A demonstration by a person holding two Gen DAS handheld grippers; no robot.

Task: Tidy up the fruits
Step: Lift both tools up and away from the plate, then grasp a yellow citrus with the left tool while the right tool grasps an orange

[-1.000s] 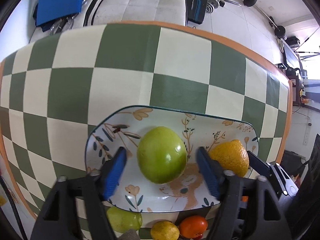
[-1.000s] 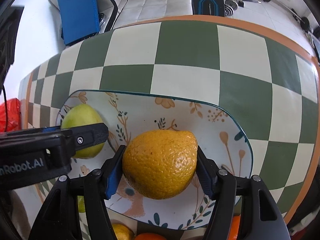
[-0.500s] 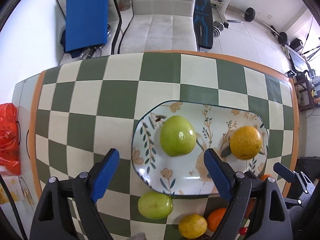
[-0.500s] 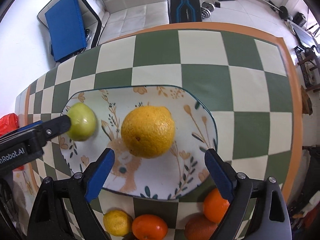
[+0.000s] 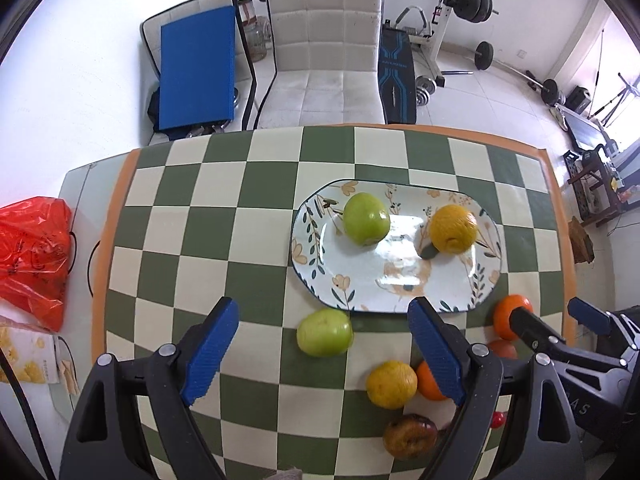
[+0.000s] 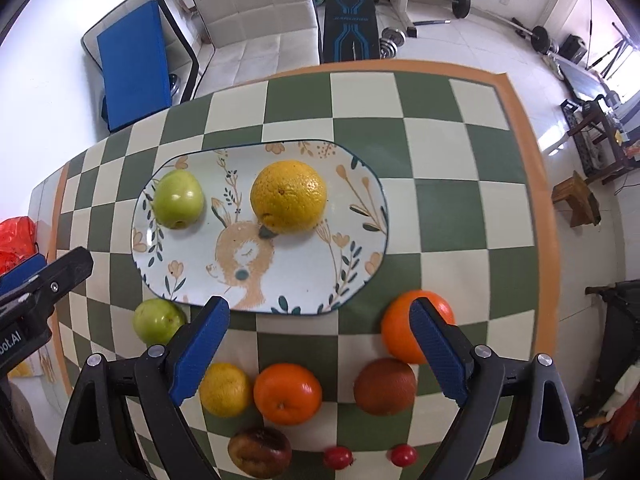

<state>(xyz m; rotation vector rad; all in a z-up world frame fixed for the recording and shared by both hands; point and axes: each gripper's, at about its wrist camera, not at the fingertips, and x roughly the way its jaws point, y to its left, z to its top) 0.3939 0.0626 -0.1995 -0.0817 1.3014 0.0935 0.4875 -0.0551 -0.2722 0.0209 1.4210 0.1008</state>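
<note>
A floral plate [image 5: 400, 280] [image 6: 304, 280] on the checkered table holds a green apple [image 5: 366, 219] [image 6: 178, 199] and a large yellow orange [image 5: 453, 229] [image 6: 288, 197]. In front of the plate lie a second green apple [image 5: 324, 332] [image 6: 158, 321], a small yellow fruit [image 5: 391, 384] [image 6: 225, 389], oranges [image 6: 287, 393] [image 6: 404, 326], a brownish orange [image 6: 385, 386], a dark bruised fruit [image 6: 259, 451] and two small red fruits [image 6: 338, 457]. My left gripper [image 5: 324, 356] and right gripper [image 6: 320, 356] are both open and empty, held above the loose fruit.
A red plastic bag [image 5: 32, 256] and a yellow-printed packet [image 5: 28, 360] lie off the table's left. The orange table edge [image 6: 540, 200] runs along the right. A white chair [image 5: 324, 60] and blue board [image 5: 196, 68] stand beyond the far edge.
Both grippers opened, letting go of the green apple and the yellow orange on the plate, then pulled back and up away from it.
</note>
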